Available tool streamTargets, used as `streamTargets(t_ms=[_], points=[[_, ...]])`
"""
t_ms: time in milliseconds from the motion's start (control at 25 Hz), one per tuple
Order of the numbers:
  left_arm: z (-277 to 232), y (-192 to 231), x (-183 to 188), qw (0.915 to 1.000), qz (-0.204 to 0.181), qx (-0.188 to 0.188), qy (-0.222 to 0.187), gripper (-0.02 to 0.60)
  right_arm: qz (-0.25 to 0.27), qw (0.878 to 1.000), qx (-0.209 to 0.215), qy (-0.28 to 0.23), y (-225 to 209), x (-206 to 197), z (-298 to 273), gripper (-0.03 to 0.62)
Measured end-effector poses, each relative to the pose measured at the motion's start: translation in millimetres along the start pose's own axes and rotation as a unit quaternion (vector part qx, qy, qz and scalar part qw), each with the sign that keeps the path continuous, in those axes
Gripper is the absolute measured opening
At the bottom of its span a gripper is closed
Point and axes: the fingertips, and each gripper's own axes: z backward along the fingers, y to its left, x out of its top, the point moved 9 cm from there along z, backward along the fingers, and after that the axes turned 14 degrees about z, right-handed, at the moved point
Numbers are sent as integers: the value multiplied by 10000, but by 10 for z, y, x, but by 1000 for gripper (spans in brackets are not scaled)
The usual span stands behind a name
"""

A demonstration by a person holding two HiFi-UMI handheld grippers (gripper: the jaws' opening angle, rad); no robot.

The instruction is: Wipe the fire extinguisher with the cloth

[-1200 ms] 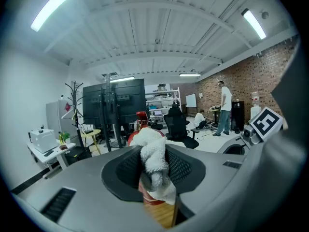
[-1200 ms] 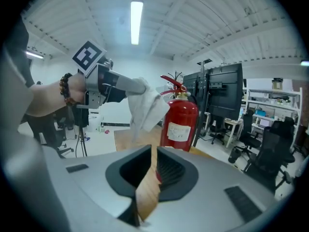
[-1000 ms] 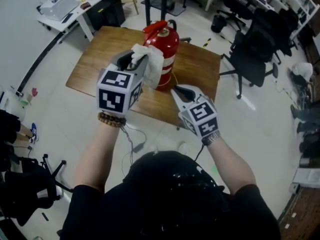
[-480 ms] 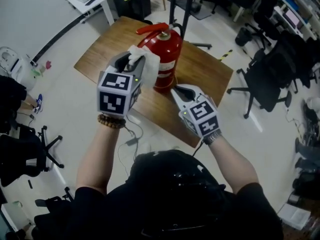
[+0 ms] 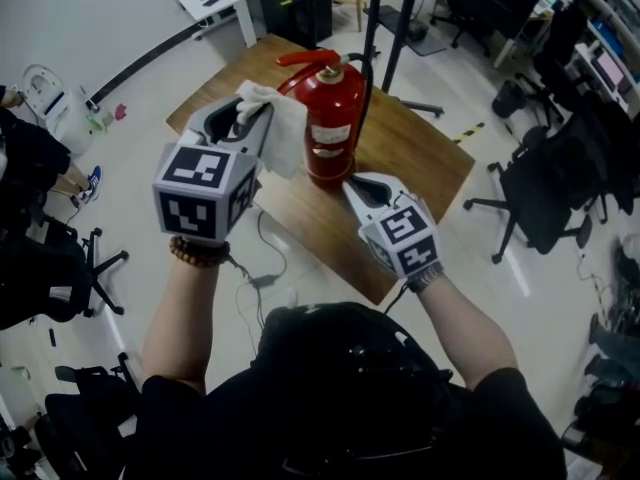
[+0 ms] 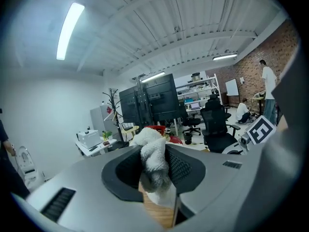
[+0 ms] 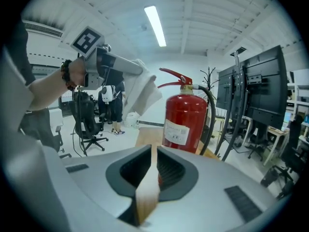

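Two things could go wrong here, I reckon. Nearest me, the right gripper (image 5: 352, 184) has its jaws together on nothing and points at the foot of the extinguisher (image 5: 335, 118) without touching it, so nothing steadies the cylinder. It stands upright and free on the counter (image 5: 425, 163), tall for its base. A sideways wipe pressed high on it could rock it or slide it across the wood.

The other worry is the cloth (image 5: 280, 128). The left gripper (image 5: 248, 118) has its jaws clamped on one bunched part only, and the rest hangs loose below and to the side. Dragged hard over the metal, it might pull out of the grip. The loose fold could also catch on the lever (image 5: 305, 60) or the black hose (image 5: 366, 78) at the top.

As for place, the cloth is held up beside the cylinder's upper left shoulder, near the valve. From the right gripper's side a gap shows between the two, so I take it as close but not yet touching. The extinguisher lies beyond both pairs of jaws, between neither.
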Motion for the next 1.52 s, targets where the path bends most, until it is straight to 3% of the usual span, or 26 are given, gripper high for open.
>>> streamTargets(t_ms=[360, 640, 880, 1000, 1240, 1520], points=[[297, -188, 640, 9981, -278, 149, -521, 109, 22, 9999, 67, -130, -52, -34, 195, 48], [-144, -443, 1164, 9969, -473, -47, -632, 109, -53, 9997, -61, -239, -112, -98, 316, 48], [-656, -450, 997, 9966, -790, 243, 54, 109, -220, 9994, -187, -194, -142, -187, 424, 48], [-697, -389, 898, 9960, -765, 361, 295, 107, -271, 9993, -175, -178, -143, -243, 436, 48], [-557, -284, 831, 9979, -518, 317, 241, 107, -251, 9994, -5, -252, -52, -186, 347, 48], [-282, -107, 727, 9971, -425, 595, 228, 107, -149, 9990, 207, -377, 85, -59, 221, 40]])
